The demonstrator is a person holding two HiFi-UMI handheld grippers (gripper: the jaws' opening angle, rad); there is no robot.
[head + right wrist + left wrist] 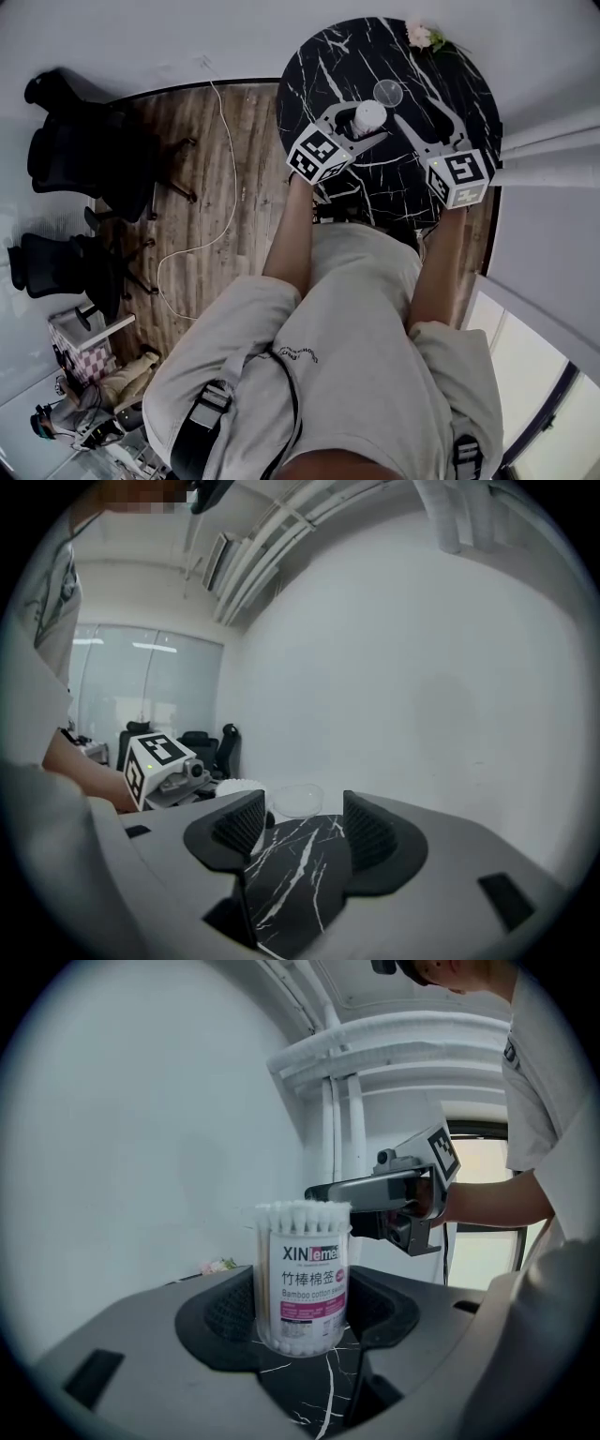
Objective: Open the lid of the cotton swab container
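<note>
left gripper point(305, 1314) pinches the tub point(302, 1269) mid-table point(319, 66) to steady it; its swabs stand bare. the clear lid point(387, 92) lies just beyond, so right gripper point(298, 832) hangs spread, empty.

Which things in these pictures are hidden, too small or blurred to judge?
- Head view: print on the cotton swab container is too small to read.
- Right gripper view: the container is mostly behind a pad of the right gripper; only swab tips show.
- Left gripper view: the clear lid does not show, perhaps behind the container.
</note>
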